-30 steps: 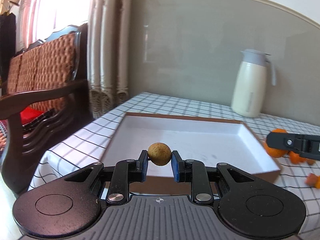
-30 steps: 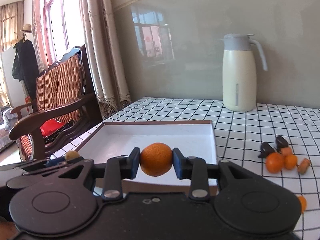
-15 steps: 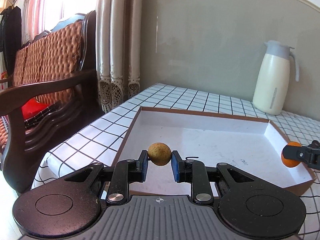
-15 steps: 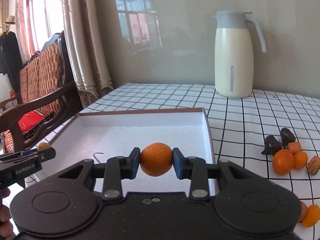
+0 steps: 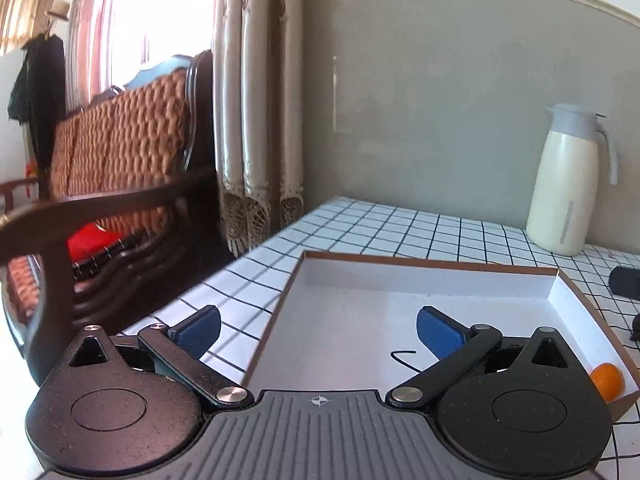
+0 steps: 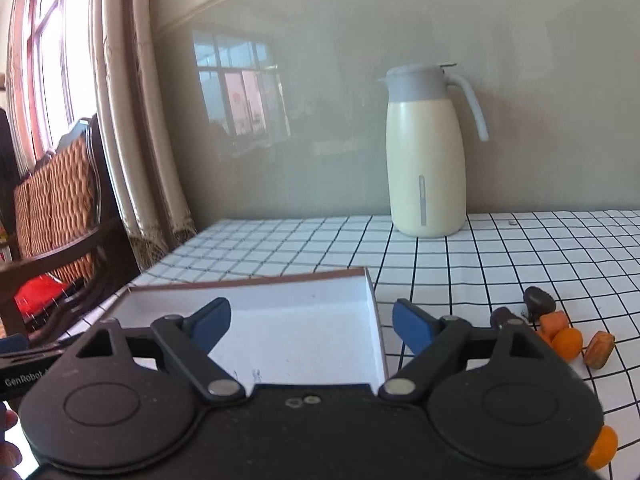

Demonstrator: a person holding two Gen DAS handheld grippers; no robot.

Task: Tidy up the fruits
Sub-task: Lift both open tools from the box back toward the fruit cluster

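Checked cloth covered the table (image 6: 520,248), w/ a jug (image 6: 426,152) by the wall and a chair (image 5: 120,184) at the window side. The shallow tray (image 5: 568,300) sat in front, likely the drop spot for fruit. The left gripper (image 5: 318,330) hung over its near edge, jaws opening wide, nothing between them. The right gripper (image 6: 311,326) was opening too, also empty, above the tray's right wall. One orange (image 5: 607,378) lay in the tray's near right corner. More fruit (image 6: 568,340) waited loose on the cloth, right of the tray, prob. next to sort.
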